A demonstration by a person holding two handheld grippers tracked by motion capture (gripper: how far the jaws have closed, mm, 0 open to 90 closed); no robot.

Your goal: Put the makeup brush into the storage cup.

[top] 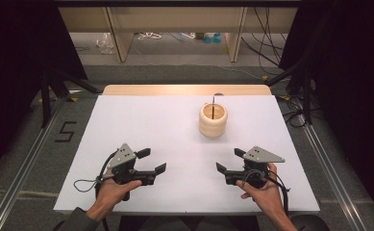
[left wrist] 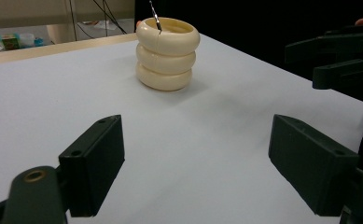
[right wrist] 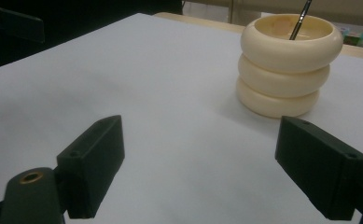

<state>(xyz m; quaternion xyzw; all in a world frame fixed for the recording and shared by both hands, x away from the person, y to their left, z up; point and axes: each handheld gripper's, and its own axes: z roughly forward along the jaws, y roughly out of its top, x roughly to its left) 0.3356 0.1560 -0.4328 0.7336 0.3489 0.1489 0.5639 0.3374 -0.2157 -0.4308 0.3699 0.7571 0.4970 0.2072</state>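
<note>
A cream ringed holder [top: 213,120], shaped like three stacked rings, stands upright on the white table [top: 141,120] toward the back, right of centre. A thin dark stick [top: 213,101] leans inside it. My left gripper [top: 153,160] rests near the front left, open, with nothing between its jaws. My right gripper [top: 229,160] rests near the front right, open and empty too. In the left gripper view the holder [left wrist: 168,53] stands ahead with the stick [left wrist: 155,15] at its rim, and the right gripper [left wrist: 331,60] is at the right edge. In the right gripper view the holder [right wrist: 287,63] is ahead right.
A wooden strip [top: 184,90] runs along the table's far edge. Behind it stand wooden table legs [top: 119,36] and loose cables [top: 151,36] on the floor. Metal rails [top: 329,163] flank the table, and a "5" [top: 65,131] is marked on the floor at left.
</note>
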